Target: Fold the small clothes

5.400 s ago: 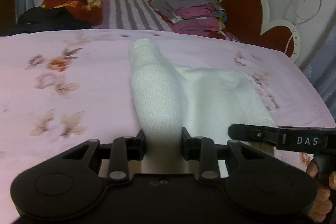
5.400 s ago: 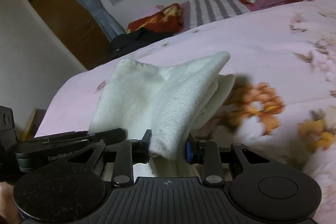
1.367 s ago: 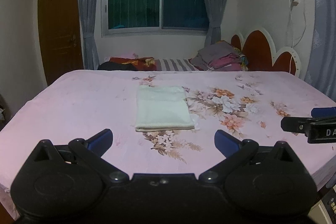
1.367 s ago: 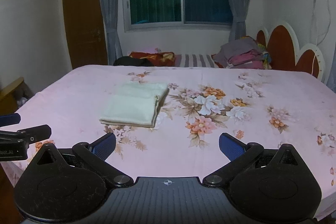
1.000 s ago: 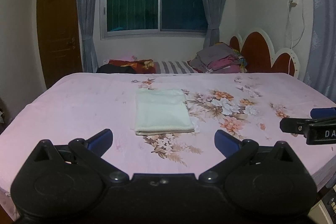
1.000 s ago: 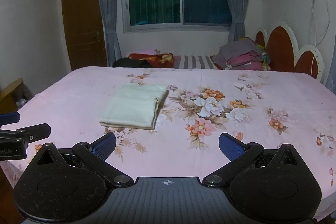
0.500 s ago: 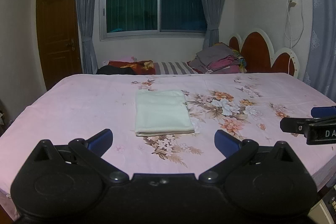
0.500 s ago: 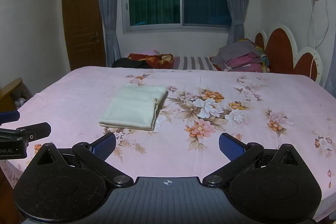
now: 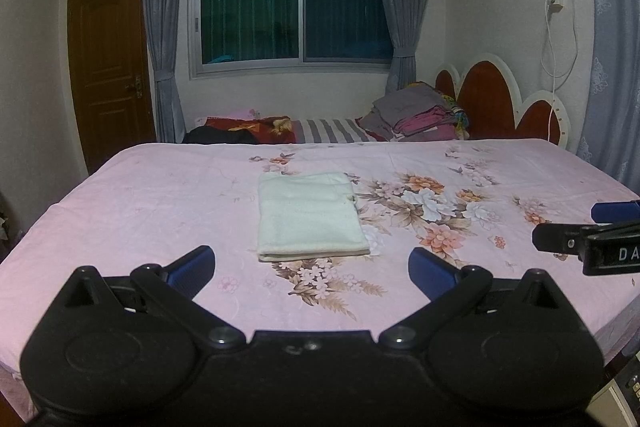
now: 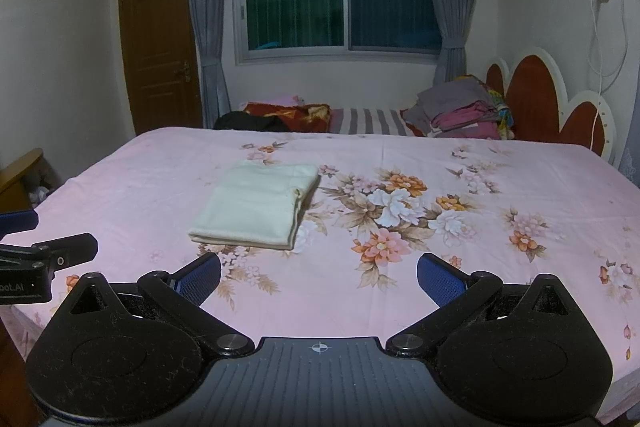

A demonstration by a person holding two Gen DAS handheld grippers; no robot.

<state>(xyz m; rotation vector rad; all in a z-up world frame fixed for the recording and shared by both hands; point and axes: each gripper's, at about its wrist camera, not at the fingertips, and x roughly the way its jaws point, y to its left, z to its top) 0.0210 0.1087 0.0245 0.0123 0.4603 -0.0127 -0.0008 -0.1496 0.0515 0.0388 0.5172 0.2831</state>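
A white knitted garment (image 9: 310,215) lies folded into a neat rectangle on the pink floral bedsheet (image 9: 160,203), left of the flower print. It also shows in the right wrist view (image 10: 258,205). My left gripper (image 9: 312,269) is open and empty, held back at the near edge of the bed, well short of the garment. My right gripper (image 10: 319,277) is open and empty too, beside the left one. Each gripper shows at the edge of the other's view.
A pile of folded clothes (image 9: 416,117) sits at the far right by the red headboard (image 9: 496,99). Dark and red bedding (image 9: 244,131) lies at the far side under the window. A wooden door (image 9: 110,67) stands at the left.
Both grippers let go of the white garment, opened, and pulled back from it to the near edge of the bed. Over the last second they have barely moved.
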